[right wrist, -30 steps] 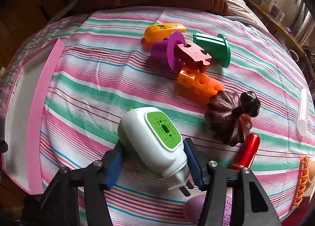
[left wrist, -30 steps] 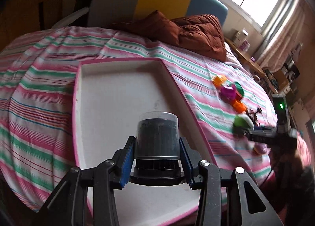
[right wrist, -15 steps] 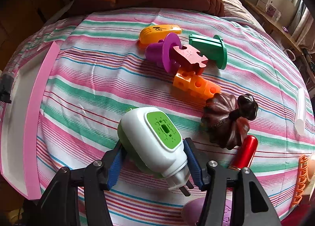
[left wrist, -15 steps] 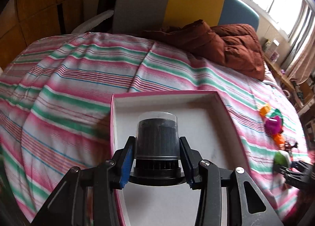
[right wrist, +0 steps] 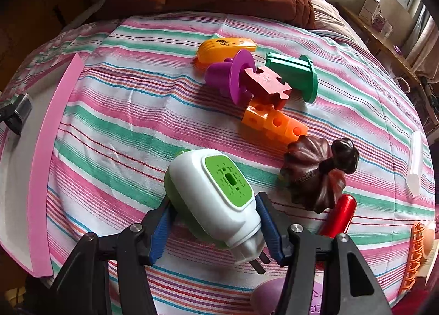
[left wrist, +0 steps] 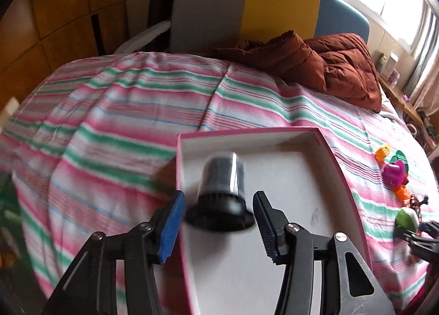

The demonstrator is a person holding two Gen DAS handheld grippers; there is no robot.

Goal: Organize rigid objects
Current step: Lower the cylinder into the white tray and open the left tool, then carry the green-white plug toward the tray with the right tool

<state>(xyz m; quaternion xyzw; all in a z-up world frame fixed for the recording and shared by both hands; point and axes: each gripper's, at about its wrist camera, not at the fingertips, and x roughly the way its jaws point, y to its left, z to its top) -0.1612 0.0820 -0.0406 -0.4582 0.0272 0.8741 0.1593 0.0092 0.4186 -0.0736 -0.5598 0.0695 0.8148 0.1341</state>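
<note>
In the left wrist view my left gripper (left wrist: 218,220) is open. A black cylinder with a clear cap (left wrist: 222,191) lies blurred between the spread fingers, free of them, over the near left part of the pink-rimmed white tray (left wrist: 315,183). In the right wrist view my right gripper (right wrist: 215,228) is shut on a white and green plug-in device (right wrist: 212,195), held just above the striped bedspread. The tray's pink rim (right wrist: 45,166) shows at the left.
Loose toys lie ahead of the right gripper: a yellow case (right wrist: 225,48), a purple spool (right wrist: 233,77), a green spool (right wrist: 295,76), an orange block (right wrist: 275,124), a dark brown carved piece (right wrist: 315,175), a red tube (right wrist: 338,214). A brown quilt (left wrist: 323,67) lies at the bed's head.
My left gripper has opened and let go of the black cylinder, which now sits blurred over the tray. The left view has swung left. The right gripper keeps hold of the plug-in device.
</note>
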